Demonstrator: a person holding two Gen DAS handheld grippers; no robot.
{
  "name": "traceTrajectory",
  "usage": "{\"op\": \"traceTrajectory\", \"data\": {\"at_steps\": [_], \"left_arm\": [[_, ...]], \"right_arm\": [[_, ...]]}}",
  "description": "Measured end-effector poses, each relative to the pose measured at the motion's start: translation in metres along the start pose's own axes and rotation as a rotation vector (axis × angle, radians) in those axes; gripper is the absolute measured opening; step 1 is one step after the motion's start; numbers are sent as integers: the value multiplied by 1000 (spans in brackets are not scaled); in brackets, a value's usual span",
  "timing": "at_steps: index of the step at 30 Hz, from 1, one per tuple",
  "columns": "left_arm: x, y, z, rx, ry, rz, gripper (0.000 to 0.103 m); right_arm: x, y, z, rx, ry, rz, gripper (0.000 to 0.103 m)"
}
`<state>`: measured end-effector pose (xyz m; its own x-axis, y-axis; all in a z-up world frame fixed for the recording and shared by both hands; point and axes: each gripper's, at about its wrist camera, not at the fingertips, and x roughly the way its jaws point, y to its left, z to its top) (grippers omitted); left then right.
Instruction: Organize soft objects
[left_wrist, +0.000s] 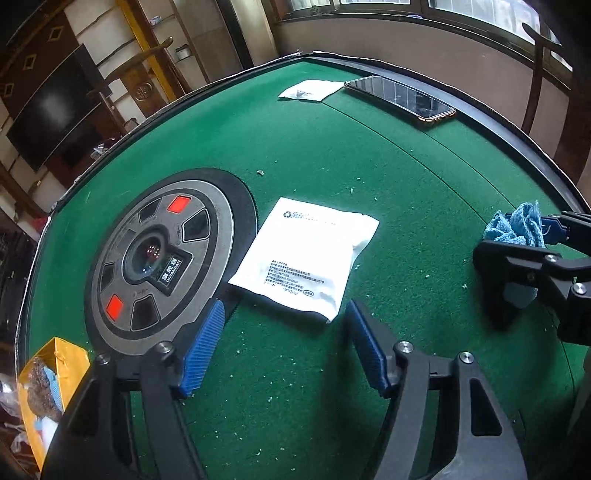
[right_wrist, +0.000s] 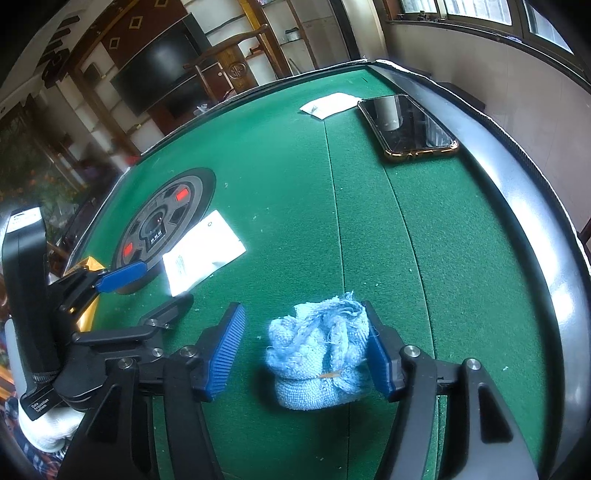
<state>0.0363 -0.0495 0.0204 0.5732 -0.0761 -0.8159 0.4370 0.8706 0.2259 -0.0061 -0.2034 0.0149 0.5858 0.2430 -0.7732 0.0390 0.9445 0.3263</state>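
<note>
In the left wrist view, the left gripper (left_wrist: 284, 350) hangs over the green felt of the mahjong table (left_wrist: 406, 177) with its blue pads spread apart and nothing between them. A flat white packet (left_wrist: 304, 256) lies on the felt just ahead of the fingertips, its long axis running diagonally from the near left toward the far right, one long edge close beside the round central control dial (left_wrist: 162, 262). The dial's black plate reads "QUANBAN" under three Chinese characters; the packet carries a recycling mark and small printed lines too fine to read. At the right edge the right gripper (left_wrist: 532, 254) shows with a crumpled blue cloth (left_wrist: 517, 225) at its fingers. A yellow bag (left_wrist: 51, 380) sits off the near left edge, with some soft things inside. Toward the far right corner lie a smartphone (left_wrist: 400, 99) and a second small white packet (left_wrist: 312, 90). In the right wrist view, the blue cloth (right_wrist: 321, 350) is a bunched heap between the right gripper's (right_wrist: 304, 350) jaws; it touches the right pad while a clear gap stands at the left pad, so the jaws are parted and not clamped. The cloth is straight ahead of this gripper, plainly the nearer hand to it, while the left gripper (right_wrist: 155, 280) sits beside the white packet (right_wrist: 203, 251). A tag on the left unit reads "Data Acquisition System".
</note>
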Motion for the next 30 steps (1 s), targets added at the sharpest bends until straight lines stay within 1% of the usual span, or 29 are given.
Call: {"op": "traceTrajectory", "data": {"at_steps": [3, 7, 10, 13, 14, 16, 18, 19, 20, 21, 22, 23, 24, 25, 26, 27, 28, 29, 30], "left_arm": [[1, 2, 0, -4, 0, -4, 68], [2, 5, 1, -19, 3, -20, 68], [8, 11, 8, -44, 6, -61, 68], [15, 15, 23, -49, -25, -97, 69], [19, 14, 30, -32, -33, -115, 72], [24, 10, 37, -6, -36, -115, 76], [31, 1, 44, 42, -29, -92, 81], [32, -3, 46, 69, -50, -65, 87], [32, -5, 47, 75, -64, -63, 88], [33, -4, 47, 64, -55, -73, 88], [33, -1, 45, 35, -32, -111, 85], [32, 2, 43, 21, -14, -157, 70], [28, 3, 39, 23, -3, -223, 60], [24, 2, 36, 44, -2, -223, 46], [16, -3, 29, 90, 2, -210, 38], [12, -6, 24, 111, 7, -208, 35], [6, -9, 19, 133, 15, -209, 29], [1, -11, 12, 151, 32, -227, 15], [-3, -12, 7, 156, 43, -244, 12]], "right_arm": [[0, 0, -1, -1, 0, -2, 58], [0, 1, -1, -5, 2, 2, 65], [0, 4, -2, -17, 6, -5, 68], [1, 6, -2, -26, 9, -9, 70], [1, 5, -2, -26, 9, -8, 70], [1, 5, -2, -23, 10, -5, 70], [1, 5, -2, -21, 11, -2, 70], [1, 5, -2, -21, 11, -2, 70], [1, 5, -2, -21, 11, -2, 70], [1, 5, -2, -21, 11, -2, 70], [1, 5, -2, -22, 11, -3, 70], [1, 5, -1, -22, 12, -3, 70], [2, 4, -1, -21, 12, -1, 70], [2, 3, -1, -19, 12, 2, 70], [2, 3, -1, -18, 12, 4, 70], [2, 2, -1, -16, 12, 6, 70], [2, 2, -1, -18, 13, 5, 70], [2, 3, -1, -21, 13, 2, 70], [2, 4, -2, -26, 12, -4, 70]]}}
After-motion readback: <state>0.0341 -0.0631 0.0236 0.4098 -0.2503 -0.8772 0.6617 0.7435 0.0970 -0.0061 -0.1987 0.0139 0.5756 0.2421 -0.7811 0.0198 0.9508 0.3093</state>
